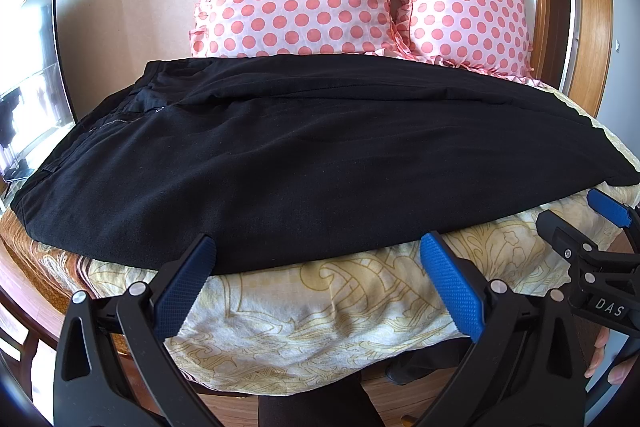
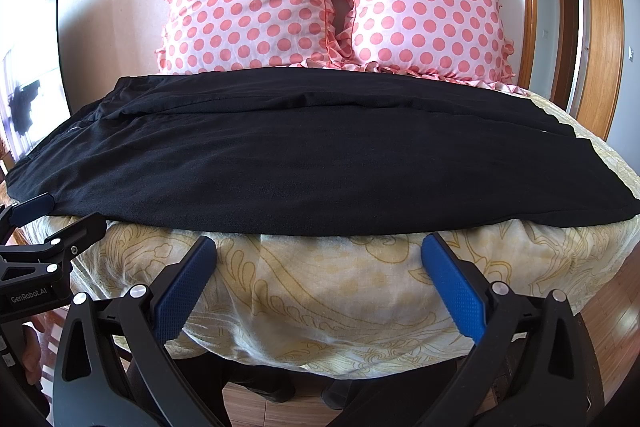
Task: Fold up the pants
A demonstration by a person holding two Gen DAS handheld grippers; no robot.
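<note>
We hold the left tool (image 1: 316, 251) and right tool (image 2: 320, 255) spread wide and empty, judging the pants (image 2: 300, 163) soft and limp, best pinched along their six o'clock edge.

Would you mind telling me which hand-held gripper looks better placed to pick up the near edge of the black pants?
Left. The left hand-held gripper, open, already has its fingertips at the pants hem; the right hand-held gripper, also open, sits lower over the bedspread.
</note>
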